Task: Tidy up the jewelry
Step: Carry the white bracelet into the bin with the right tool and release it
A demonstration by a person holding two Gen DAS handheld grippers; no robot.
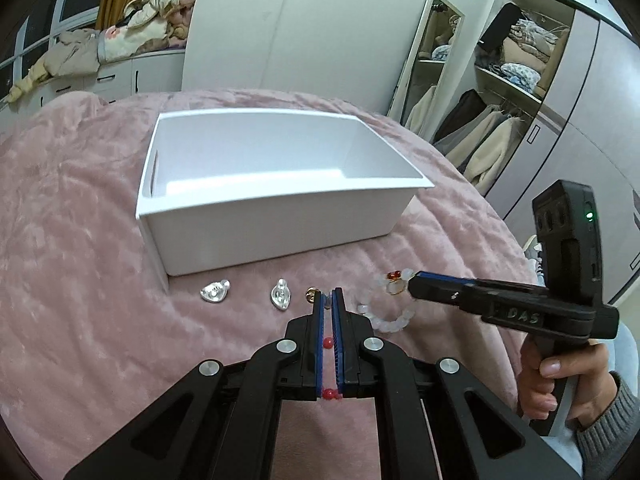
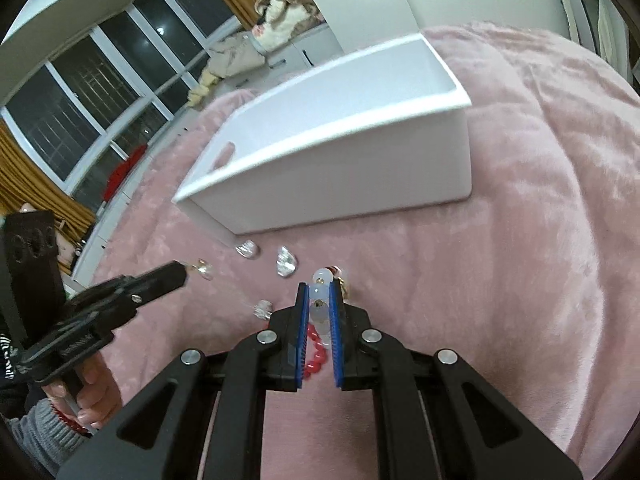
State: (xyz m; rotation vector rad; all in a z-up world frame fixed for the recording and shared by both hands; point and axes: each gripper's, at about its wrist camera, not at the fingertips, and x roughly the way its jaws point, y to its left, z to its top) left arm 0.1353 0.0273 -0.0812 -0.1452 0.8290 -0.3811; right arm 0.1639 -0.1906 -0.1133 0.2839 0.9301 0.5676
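Note:
A white open box (image 1: 276,184) stands on the pink blanket; it also shows in the right wrist view (image 2: 360,172). Two clear crystal pieces (image 1: 215,291) (image 1: 281,295) lie in front of it. My left gripper (image 1: 329,300) is shut on a small clear and gold piece of jewelry, with red beads (image 1: 328,343) between its pads. My right gripper (image 2: 320,292) is shut on a white bead bracelet (image 1: 384,312), which hangs partly lifted; the bracelet (image 2: 322,280) has a red and gold charm. A red bead string (image 2: 314,354) lies under the right gripper.
The pink blanket (image 1: 80,240) covers the bed. An open wardrobe with clothes (image 1: 500,100) is at the right. Windows (image 2: 80,92) and a pile of clothes (image 1: 120,40) are behind. Another clear piece (image 2: 262,308) lies near the right gripper.

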